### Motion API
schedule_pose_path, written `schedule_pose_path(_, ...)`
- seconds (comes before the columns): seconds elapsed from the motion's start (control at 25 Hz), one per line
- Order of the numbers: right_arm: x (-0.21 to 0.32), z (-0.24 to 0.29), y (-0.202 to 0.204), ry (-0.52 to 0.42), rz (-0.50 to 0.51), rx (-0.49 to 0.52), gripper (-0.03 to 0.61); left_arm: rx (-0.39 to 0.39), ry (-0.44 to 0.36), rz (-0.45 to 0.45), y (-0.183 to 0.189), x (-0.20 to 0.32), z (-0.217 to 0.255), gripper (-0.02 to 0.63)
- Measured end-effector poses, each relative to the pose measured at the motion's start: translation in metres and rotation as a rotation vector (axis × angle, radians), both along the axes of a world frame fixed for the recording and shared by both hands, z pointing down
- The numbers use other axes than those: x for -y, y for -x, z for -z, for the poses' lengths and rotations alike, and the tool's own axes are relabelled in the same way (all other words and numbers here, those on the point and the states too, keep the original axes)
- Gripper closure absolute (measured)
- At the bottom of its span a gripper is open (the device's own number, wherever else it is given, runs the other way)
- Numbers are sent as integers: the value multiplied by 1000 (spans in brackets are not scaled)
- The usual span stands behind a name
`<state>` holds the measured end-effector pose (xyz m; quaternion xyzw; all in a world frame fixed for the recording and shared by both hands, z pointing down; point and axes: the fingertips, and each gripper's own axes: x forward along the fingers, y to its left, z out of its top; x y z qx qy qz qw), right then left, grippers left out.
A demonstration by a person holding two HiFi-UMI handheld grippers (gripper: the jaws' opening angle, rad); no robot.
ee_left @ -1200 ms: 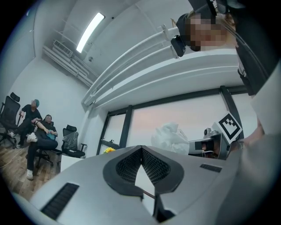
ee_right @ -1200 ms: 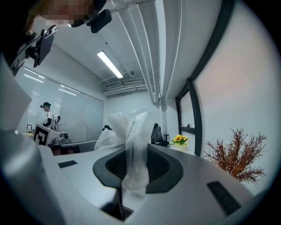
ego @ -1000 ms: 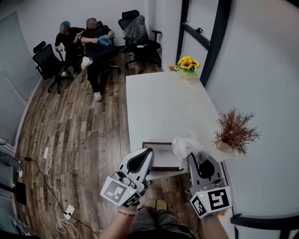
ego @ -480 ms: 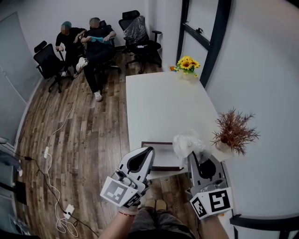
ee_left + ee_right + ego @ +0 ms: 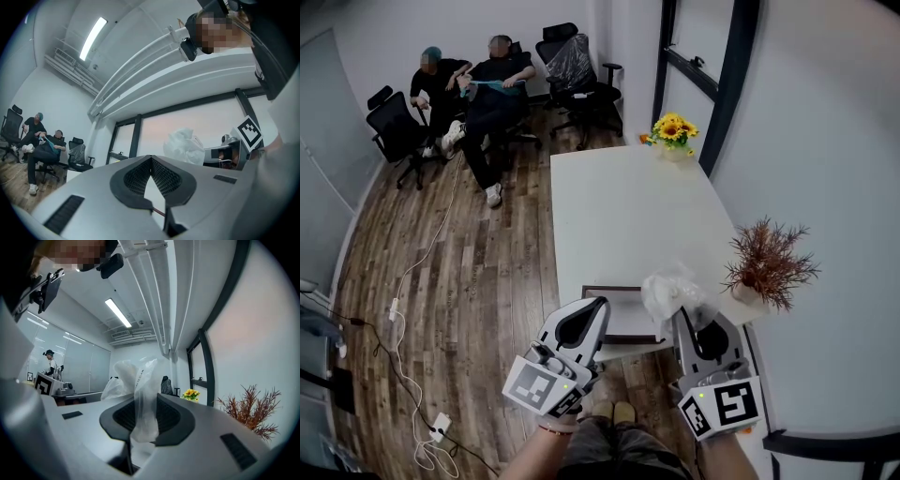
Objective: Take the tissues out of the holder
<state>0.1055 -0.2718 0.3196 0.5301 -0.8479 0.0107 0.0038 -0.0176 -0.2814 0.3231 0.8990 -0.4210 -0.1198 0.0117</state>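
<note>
A crumpled, plastic-wrapped tissue pack (image 5: 672,289) is lifted just above the near end of the white table (image 5: 637,211). My right gripper (image 5: 682,315) is shut on it. In the right gripper view the clear wrap (image 5: 136,385) is pinched between the jaws of the right gripper (image 5: 143,404) and bulges out above them. The dark-framed holder (image 5: 614,290) lies flat at the table's near edge, left of the pack. My left gripper (image 5: 594,306) hovers over the holder's near left corner. In its own view the left gripper (image 5: 151,160) has its tips together and nothing between them. The pack (image 5: 185,146) shows beyond.
A pot of sunflowers (image 5: 676,131) stands at the table's far right corner. A reddish dried plant (image 5: 767,265) sits at the right edge by the wall. Two people (image 5: 473,80) sit on office chairs at the far left. Cables (image 5: 403,309) run across the wooden floor.
The right gripper and the tissue pack have drifted slightly left. The left gripper has hardly moved. The seated people have shifted.
</note>
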Motion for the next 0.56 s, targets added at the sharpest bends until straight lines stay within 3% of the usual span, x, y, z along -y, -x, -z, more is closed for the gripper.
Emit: schedule_pose_path(0.56,8,-12,9,29,13,-19,502,5,33,-4,5,9,-11,606)
